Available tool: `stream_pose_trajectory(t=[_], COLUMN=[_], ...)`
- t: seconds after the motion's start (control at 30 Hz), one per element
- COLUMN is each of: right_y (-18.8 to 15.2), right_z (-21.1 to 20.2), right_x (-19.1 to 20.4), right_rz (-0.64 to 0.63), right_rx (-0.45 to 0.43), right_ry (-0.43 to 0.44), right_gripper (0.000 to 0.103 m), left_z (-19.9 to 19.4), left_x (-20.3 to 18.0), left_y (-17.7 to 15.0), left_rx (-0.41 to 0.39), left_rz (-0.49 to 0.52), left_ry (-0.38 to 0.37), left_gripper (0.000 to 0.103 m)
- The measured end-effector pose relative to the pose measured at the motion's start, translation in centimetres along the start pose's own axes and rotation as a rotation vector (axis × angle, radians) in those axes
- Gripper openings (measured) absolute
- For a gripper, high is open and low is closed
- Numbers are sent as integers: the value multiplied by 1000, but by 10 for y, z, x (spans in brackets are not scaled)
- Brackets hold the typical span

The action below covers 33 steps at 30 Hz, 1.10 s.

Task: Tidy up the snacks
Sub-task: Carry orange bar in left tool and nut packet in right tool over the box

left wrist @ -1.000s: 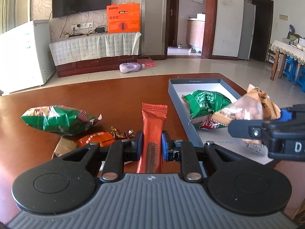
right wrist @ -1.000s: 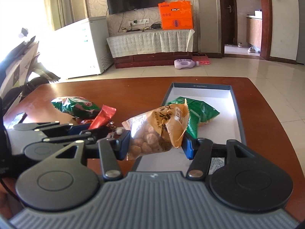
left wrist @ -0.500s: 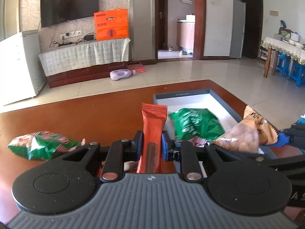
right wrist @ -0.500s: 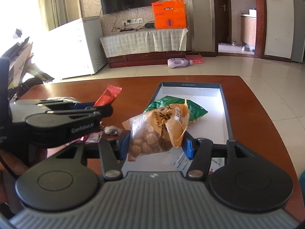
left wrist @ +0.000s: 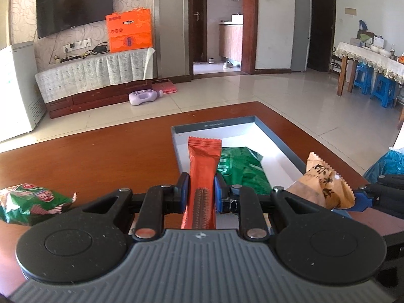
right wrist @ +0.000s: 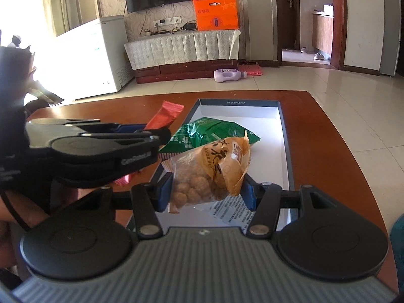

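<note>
**Snacks held over the box in both grippers**

Snacks are sitting in three places: two are being held in the grippers, one is lying in the box, one is resting out on the table. The left gripper (left wrist: 201, 194) is pinching an orange bar packet (left wrist: 203, 169) between its blue pads, the packet standing upright with its crimped top edge over the near left part of the grey-walled box (left wrist: 213, 124). The right gripper (right wrist: 207, 192) is clamping a clear-and-tan bag of round coated nuts (right wrist: 209, 174), its jaws standing fairly wide around the plump bag, which is hanging above the near end of the box's white floor. A green snack bag (right wrist: 209, 131) is lying flat inside the box, just beyond both held packets. Printed paper (right wrist: 232, 213) is showing on the box floor beneath the right gripper. Another green-and-red snack bag (left wrist: 30, 202) is lying on the brown wooden table (left wrist: 101, 156), well to the left of the box. In the right wrist view, the left gripper is reaching in from the left, its orange packet pointing toward the box's left wall.
</note>
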State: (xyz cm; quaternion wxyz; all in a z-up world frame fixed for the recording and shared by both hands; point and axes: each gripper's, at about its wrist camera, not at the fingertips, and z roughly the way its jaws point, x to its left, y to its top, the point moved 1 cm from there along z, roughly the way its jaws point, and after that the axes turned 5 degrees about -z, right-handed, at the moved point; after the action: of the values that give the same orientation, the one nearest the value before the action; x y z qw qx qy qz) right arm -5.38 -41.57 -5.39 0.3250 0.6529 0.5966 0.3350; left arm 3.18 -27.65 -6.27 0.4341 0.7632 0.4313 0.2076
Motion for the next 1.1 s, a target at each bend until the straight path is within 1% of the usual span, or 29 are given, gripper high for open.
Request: stream_pose_trajectory(t=[0.2,0.37,0.7,0.87,1.1], right_y=[0,-1,-4,-5,-7], right_z=[5,7,18,21,25], right_x=[-4,-9,-14,-14,-17], right_rz=[5,27,45,50,55], right_rx=[20,38,66,68,80], right_ry=[-22,-44,-57,-53,-51], right_gripper=[58,58,58,58,58], left_z=[19,35,74,98,114], left_x=[-15,-26,-32,-38,-40], left_y=[1,1,3,10,16], left_rx=[18,26,56,79,97], left_rz=[17,38,74,73,72], left_ry=[-45,-60,-46,-38,-31], left_gripper=[24,24,24,24,24])
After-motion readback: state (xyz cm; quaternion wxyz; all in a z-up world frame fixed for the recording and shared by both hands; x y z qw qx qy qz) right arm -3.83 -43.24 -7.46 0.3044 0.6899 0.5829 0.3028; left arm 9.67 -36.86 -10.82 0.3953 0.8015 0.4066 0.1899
